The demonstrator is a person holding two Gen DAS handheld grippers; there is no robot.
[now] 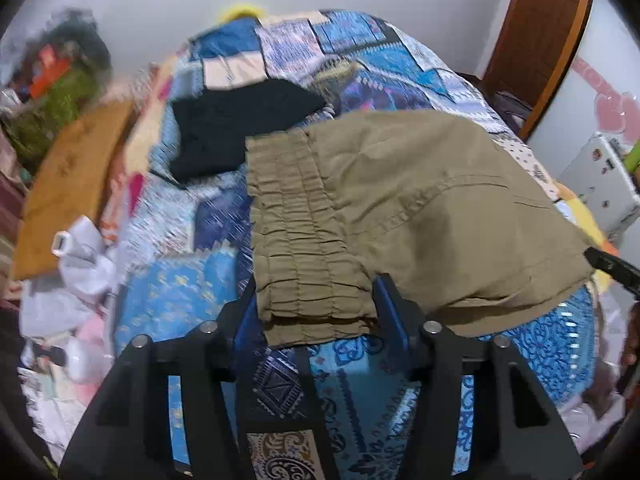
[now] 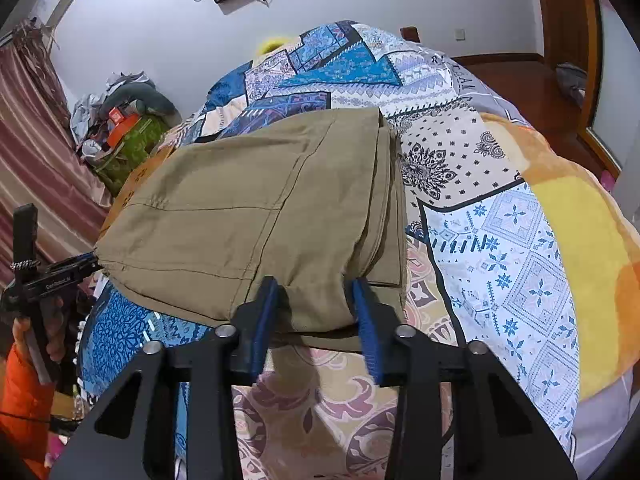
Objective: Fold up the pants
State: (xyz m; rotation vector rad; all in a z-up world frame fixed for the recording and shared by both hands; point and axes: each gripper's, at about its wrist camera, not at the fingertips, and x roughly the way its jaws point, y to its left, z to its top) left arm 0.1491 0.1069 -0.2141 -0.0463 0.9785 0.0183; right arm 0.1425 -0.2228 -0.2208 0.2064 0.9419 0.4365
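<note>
The khaki pants (image 1: 420, 208) lie folded on the patterned bedspread (image 1: 360, 380). In the left wrist view the gathered elastic waistband (image 1: 304, 248) runs down between the blue pads of my left gripper (image 1: 318, 292), which touch its near end on both sides. In the right wrist view the pants (image 2: 240, 208) end in a hump of cloth pinched between the pads of my right gripper (image 2: 314, 292). The left gripper (image 2: 90, 261) shows at the pants' far left corner, and the right gripper's tip (image 1: 608, 266) shows at the pants' right corner.
A folded black garment (image 1: 240, 132) lies on the bed behind the waistband. A wooden board (image 1: 72, 184) and white bags (image 1: 80, 264) sit at the bed's left edge. A yellow-orange blanket (image 2: 580, 240) covers the right side. An orange sleeve (image 2: 24, 380) and hand hold the left tool.
</note>
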